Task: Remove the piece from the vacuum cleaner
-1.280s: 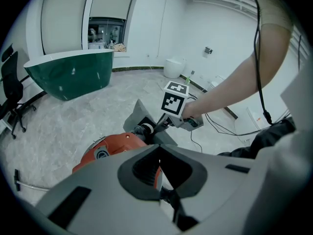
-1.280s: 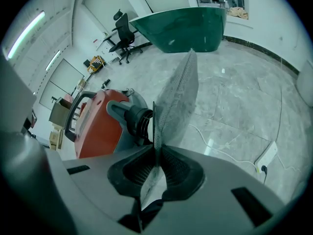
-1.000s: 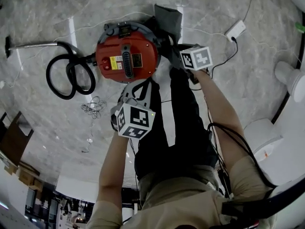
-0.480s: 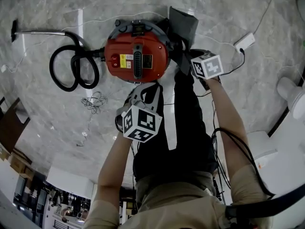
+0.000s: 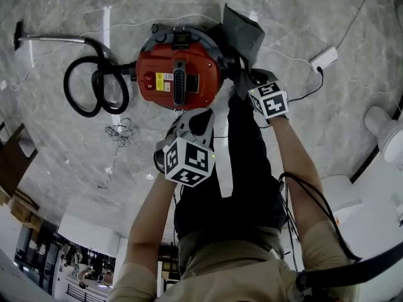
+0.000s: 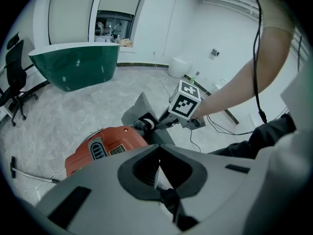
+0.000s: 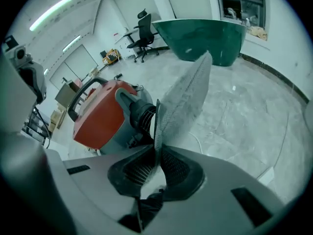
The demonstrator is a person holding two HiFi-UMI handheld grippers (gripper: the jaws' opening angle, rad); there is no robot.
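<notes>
Beside the red vacuum cleaner, right tongs clamp the flat grey piece; left tongs clenched empty.

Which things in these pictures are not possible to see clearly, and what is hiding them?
- Joint between grey piece and vacuum cleaner: head view, right gripper covers it; right gripper view, the piece itself hides it.
- Vacuum cleaner's label text: head view, too small.
- Jaws of the left gripper: head view, its marker cube hides them.
</notes>
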